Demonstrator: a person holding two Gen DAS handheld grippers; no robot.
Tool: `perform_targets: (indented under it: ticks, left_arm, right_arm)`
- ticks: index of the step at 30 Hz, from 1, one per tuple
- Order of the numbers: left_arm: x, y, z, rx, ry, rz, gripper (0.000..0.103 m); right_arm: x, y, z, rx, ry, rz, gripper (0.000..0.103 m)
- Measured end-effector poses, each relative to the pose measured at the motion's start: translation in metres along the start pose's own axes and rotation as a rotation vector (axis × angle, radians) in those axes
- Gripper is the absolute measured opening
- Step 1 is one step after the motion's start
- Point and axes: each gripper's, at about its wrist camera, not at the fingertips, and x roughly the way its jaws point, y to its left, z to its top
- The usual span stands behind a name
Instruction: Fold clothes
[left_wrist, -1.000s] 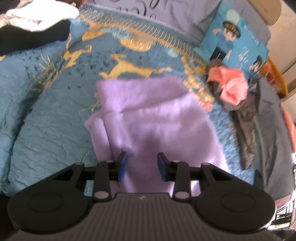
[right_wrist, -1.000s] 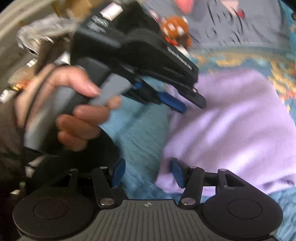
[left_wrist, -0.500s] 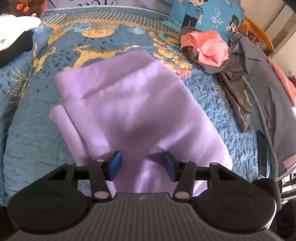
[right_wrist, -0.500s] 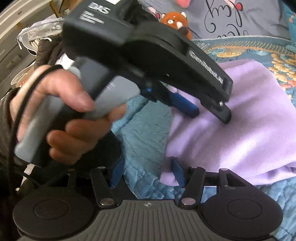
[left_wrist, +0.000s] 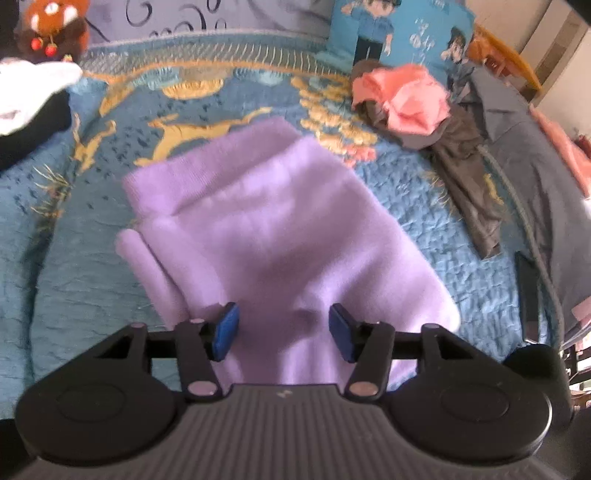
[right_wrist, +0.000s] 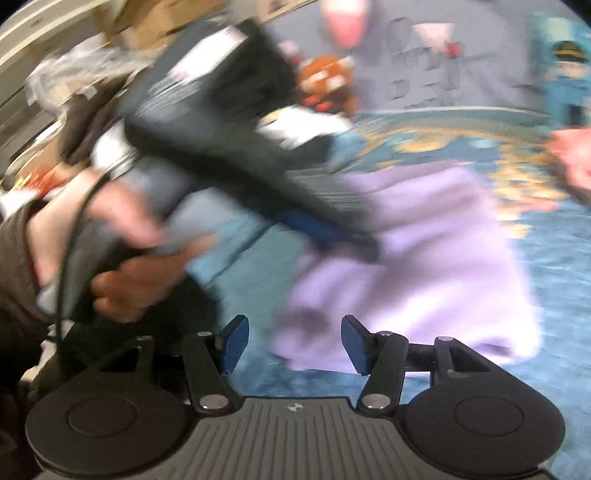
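A folded lilac garment (left_wrist: 266, 236) lies in the middle of the blue patterned bedspread (left_wrist: 74, 266). My left gripper (left_wrist: 283, 326) hovers over its near end. The jaws are opening, and the blue pads stand apart above the cloth without pinching it. In the blurred right wrist view the same garment (right_wrist: 424, 266) lies ahead and to the right. My right gripper (right_wrist: 294, 341) is open above the garment's near left corner and the bedspread, holding nothing. A hand (right_wrist: 136, 280) holds the left gripper (right_wrist: 332, 236) over the garment's left side.
A heap of pink and brown clothes (left_wrist: 406, 103) lies at the back right by a blue cartoon pillow (left_wrist: 399, 37). Grey cloth (left_wrist: 535, 177) covers the right edge. Black and white clothes (left_wrist: 29, 107) and a plush toy (left_wrist: 51, 29) sit at the back left.
The left gripper's jaws have spread wider over the lilac garment and the hand has rolled and shifted. The right gripper has moved, blurring its view, with its jaws about as wide as before.
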Motion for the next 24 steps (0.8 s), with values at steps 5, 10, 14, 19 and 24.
perform_targets:
  ticks: [5, 10, 14, 19, 24]
  left_arm:
    - [-0.030, 0.016, -0.021, -0.075, -0.002, -0.062, 0.069]
    - [-0.023, 0.025, -0.047, -0.222, 0.074, -0.168, 0.069]
    - [-0.008, 0.027, -0.053, -0.268, 0.129, -0.152, 0.069]
    - [0.003, 0.034, -0.061, -0.288, 0.171, -0.093, 0.070]
    - [0.010, 0.043, -0.068, -0.300, 0.179, -0.066, 0.080]
  right_arm:
    - [-0.045, -0.056, -0.017, 0.299, -0.043, -0.144, 0.058]
    - [-0.042, -0.096, -0.038, 0.591, -0.068, -0.085, 0.057]
    - [-0.015, -0.112, -0.039, 0.833, -0.111, 0.068, 0.056]
    - [0.007, -0.119, -0.036, 1.053, -0.169, 0.087, 0.043]
    - [0.003, -0.113, -0.036, 1.081, -0.236, 0.032, 0.025]
